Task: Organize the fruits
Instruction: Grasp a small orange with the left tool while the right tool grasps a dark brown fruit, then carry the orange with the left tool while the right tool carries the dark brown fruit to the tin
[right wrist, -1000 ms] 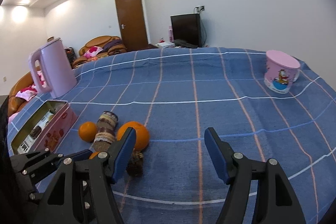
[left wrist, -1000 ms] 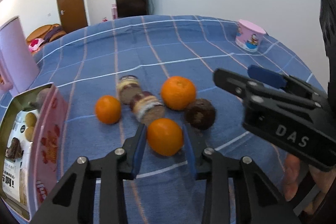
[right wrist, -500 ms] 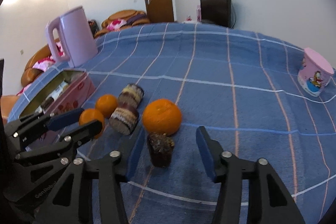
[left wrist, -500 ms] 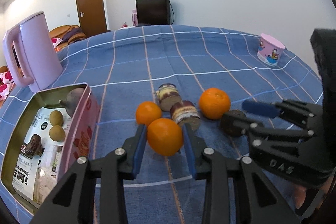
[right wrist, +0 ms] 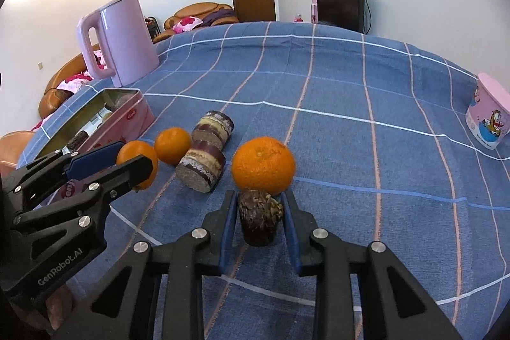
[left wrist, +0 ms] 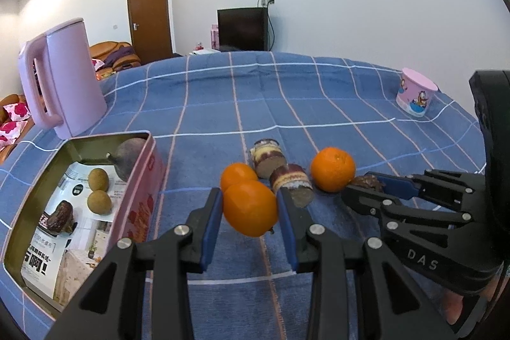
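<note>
Blue checked tablecloth [left wrist: 318, 104], oranges [right wrist: 263, 164], tin [left wrist: 140, 199], kettle [left wrist: 60, 78], cup [left wrist: 416, 96]

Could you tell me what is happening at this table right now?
A person is sorting fruit with two hand-held grippers. The left gripper holds a mandarin lifted off the blue checked tablecloth, beside the open tin. The right gripper has closed on a chocolate muffin standing before a large orange. Another mandarin and two layered cake cups remain.
</note>
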Available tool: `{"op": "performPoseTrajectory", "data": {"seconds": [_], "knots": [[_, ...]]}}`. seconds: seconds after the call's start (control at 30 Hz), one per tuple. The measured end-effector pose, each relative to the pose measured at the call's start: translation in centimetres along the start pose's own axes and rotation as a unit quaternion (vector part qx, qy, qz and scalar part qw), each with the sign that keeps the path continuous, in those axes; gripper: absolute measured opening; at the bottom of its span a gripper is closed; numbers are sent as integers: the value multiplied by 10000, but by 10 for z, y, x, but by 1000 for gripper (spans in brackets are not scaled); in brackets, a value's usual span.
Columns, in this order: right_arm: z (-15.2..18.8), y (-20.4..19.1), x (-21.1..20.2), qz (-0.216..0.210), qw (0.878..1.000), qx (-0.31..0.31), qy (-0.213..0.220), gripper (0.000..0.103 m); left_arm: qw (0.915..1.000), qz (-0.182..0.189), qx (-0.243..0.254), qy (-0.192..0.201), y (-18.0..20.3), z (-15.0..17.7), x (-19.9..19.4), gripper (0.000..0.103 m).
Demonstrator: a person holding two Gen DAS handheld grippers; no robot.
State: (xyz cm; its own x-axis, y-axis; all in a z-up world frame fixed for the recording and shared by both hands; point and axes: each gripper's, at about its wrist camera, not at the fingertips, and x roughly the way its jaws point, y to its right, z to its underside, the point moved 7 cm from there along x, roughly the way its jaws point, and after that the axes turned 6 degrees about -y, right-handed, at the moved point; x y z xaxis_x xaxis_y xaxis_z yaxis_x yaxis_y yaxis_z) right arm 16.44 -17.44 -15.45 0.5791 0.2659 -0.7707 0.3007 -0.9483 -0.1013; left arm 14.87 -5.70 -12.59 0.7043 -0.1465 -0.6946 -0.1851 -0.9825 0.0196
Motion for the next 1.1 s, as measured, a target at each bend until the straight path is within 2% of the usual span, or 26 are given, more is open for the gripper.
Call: {"op": "performPoseTrajectory", "data": {"seconds": [0.37, 1.1], "knots": [[-3, -6, -13, 67, 9994, -139, 319, 29, 9999, -51, -51, 145, -2, -1, -5, 36], [-5, -11, -42, -81, 9945, -160, 1034, 29, 9984, -229, -16, 525, -1, -2, -21, 36]]}}
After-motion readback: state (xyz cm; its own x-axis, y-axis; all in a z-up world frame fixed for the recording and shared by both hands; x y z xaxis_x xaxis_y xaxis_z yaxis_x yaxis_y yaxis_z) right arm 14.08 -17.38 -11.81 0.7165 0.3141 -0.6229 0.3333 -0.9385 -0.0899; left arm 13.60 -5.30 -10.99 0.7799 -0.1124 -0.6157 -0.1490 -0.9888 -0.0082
